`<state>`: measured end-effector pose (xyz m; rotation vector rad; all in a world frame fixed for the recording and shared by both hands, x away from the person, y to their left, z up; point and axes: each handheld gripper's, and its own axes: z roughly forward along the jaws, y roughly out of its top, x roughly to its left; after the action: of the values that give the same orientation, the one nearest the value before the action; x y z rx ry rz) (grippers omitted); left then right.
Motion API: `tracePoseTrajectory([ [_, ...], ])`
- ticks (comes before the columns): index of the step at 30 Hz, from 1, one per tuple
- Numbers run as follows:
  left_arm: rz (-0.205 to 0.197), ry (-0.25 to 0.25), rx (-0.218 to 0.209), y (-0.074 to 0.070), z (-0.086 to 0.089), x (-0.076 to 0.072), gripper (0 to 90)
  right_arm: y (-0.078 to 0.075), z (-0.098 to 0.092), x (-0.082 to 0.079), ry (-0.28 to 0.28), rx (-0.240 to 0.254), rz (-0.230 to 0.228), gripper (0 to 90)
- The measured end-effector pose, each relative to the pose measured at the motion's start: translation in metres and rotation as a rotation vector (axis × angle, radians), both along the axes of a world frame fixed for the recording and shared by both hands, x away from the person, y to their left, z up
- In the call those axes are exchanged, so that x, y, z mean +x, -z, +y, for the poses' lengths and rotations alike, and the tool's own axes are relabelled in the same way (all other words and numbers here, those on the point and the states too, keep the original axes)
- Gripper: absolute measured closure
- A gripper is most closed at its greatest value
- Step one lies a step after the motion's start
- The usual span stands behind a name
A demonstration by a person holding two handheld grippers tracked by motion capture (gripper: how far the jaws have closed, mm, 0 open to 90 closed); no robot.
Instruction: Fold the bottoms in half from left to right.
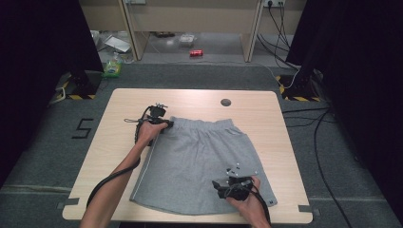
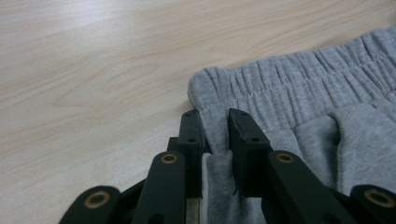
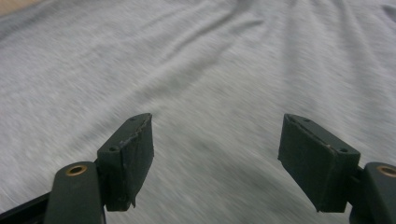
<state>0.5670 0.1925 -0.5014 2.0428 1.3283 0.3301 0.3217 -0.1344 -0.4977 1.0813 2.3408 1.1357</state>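
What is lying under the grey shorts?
The grey shorts lie flat on the wooden table, whose bare top shows around them. Whether anything lies beneath cannot be seen, because the fabric covers that part.

Even overhead light, dark surroundings; motion blur across the right gripper view.

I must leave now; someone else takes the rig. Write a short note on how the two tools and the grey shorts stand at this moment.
Left tool: shut on the grey shorts, pinching the cloth just below the waistband corner on the person's left side.
Right tool: open, nothing between the jaws, hovering over the cloth near the hem on the right side.
Shorts: lying flat on the wooden table, waistband on the far side, hem toward the person.
Done: the waistband corner is gripped.
Left: the right tool has no grip yet; probably it should take the hem next. No fold is made so far.
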Motion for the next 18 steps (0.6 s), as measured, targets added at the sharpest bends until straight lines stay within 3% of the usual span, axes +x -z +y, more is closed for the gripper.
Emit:
tracePoseTrajectory([
  [6,-0.008,-0.006,0.052,-0.002,0.005,0.002,76.4,-0.004,0.035,-0.002,-0.060,0.024,-0.018,26.6],
  [12,-0.005,-0.007,0.045,-0.002,0.008,0.006,76.4,-0.005,0.063,-0.001,-0.119,0.029,-0.006,26.3],
  [18,-0.011,-0.003,0.053,-0.002,0.008,0.005,76.2,-0.008,0.117,-0.007,-0.219,0.049,-0.013,26.0],
])
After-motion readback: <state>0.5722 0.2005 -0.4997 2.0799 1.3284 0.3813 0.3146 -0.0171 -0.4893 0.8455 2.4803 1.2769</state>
